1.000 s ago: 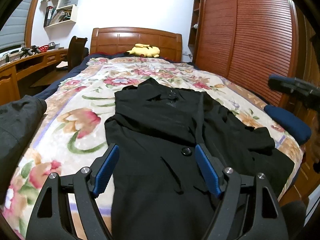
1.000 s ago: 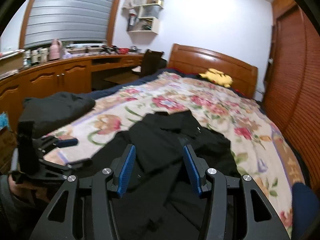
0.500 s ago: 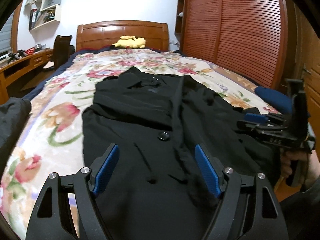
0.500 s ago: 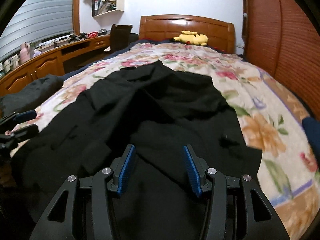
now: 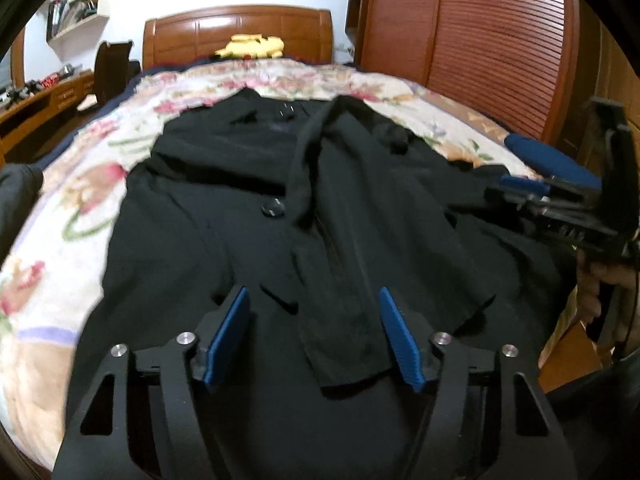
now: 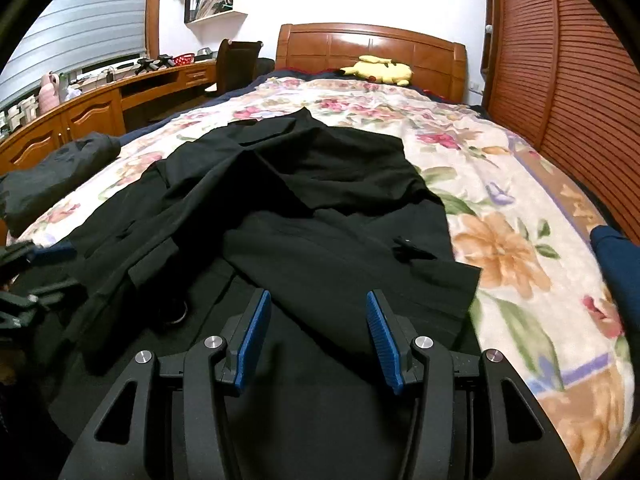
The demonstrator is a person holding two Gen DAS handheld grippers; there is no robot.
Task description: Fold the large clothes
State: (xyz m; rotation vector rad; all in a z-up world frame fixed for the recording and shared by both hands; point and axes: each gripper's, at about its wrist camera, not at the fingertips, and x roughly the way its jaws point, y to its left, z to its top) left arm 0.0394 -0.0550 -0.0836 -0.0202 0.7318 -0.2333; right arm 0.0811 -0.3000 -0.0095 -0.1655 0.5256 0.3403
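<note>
A large black coat [image 5: 320, 216] lies spread on the floral bedspread [image 5: 60, 248], collar toward the headboard, with a round button [image 5: 273, 209] at its middle. My left gripper [image 5: 314, 316] is open and empty, low over the coat's hem. My right gripper [image 6: 318, 316] is open and empty over the coat's [image 6: 320, 208] right side, near a folded-in sleeve. The right gripper also shows at the right edge of the left wrist view [image 5: 520, 190]. The left gripper shows at the left edge of the right wrist view [image 6: 40, 268].
A dark garment [image 6: 56, 176] lies heaped at the bed's left edge. A yellow plush toy [image 6: 380, 70] sits by the wooden headboard [image 6: 372, 48]. A desk with a chair [image 6: 236, 64] runs along the left. Slatted wardrobe doors [image 6: 568, 80] stand at right. A blue cushion [image 6: 616, 264] lies at the right edge.
Both grippers have dropped lower and closer over the coat's bottom part. The left wrist view has swung to centre on the coat. Both stay open.
</note>
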